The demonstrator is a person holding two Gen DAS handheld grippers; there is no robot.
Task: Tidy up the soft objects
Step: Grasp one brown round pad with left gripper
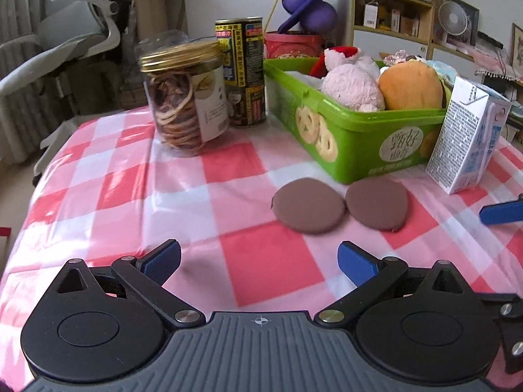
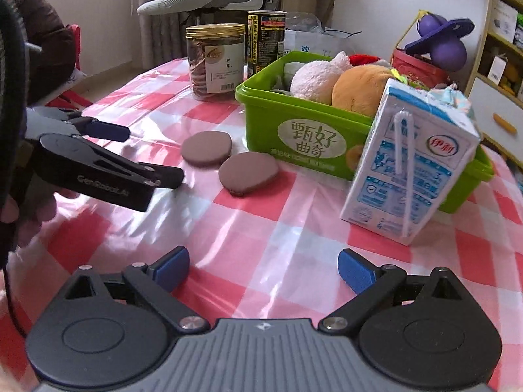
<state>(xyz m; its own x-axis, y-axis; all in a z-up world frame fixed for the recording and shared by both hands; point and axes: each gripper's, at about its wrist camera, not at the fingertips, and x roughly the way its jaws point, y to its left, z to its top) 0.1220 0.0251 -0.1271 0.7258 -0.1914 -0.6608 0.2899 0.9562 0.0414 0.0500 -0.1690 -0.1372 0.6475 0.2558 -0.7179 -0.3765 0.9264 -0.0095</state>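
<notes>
Two brown round soft pads lie side by side on the checked tablecloth, the left pad (image 1: 309, 205) and the right pad (image 1: 377, 203), just in front of a green bin (image 1: 359, 137). The bin holds a pink plush (image 1: 351, 86) and an orange burger plush (image 1: 412, 86). My left gripper (image 1: 260, 266) is open and empty, a short way in front of the pads. My right gripper (image 2: 263, 271) is open and empty, further back. In the right wrist view the pads (image 2: 206, 147) (image 2: 248, 172), the bin (image 2: 294, 124) and the left gripper (image 2: 153, 155) show.
A milk carton (image 2: 408, 160) stands in front of the bin's right end. A clear biscuit jar (image 1: 186, 98) and a dark can (image 1: 245, 72) stand left of the bin. An office chair (image 1: 65, 42) and shelves (image 1: 392, 6) lie beyond the table.
</notes>
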